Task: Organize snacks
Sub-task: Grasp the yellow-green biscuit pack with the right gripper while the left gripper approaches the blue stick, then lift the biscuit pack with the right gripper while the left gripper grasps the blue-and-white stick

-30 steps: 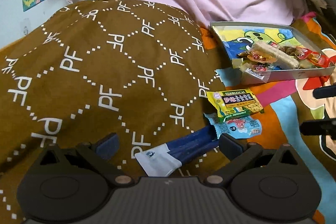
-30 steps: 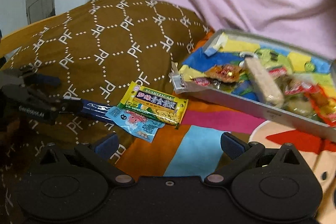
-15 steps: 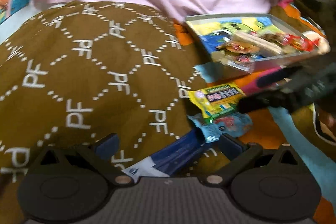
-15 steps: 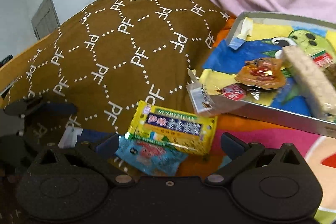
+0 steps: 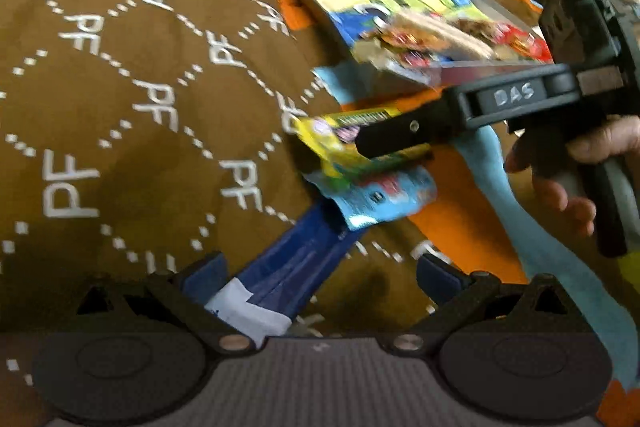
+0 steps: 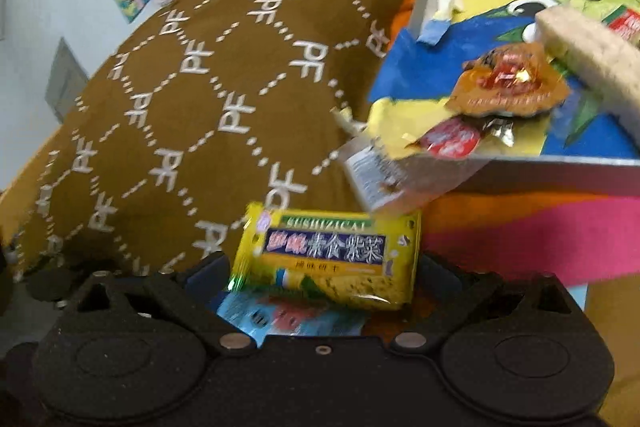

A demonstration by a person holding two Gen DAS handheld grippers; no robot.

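We have the right tongs (image 6: 322, 275), spread wide, straddling the yellow snack packet (image 6: 328, 255) at lower centre; next, clench and carry it to the tray (image 6: 520, 171). Left tongs (image 5: 320, 275) gape around the blue packet (image 5: 296, 267).

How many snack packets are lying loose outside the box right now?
3: the yellow packet between the right gripper's jaws, the light blue packet beneath it, and the dark blue packet between the left gripper's jaws. More may be hidden.

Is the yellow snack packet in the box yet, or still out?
Out. The yellow snack packet lies on the bedding below the box's near wall, between the open right gripper fingers.
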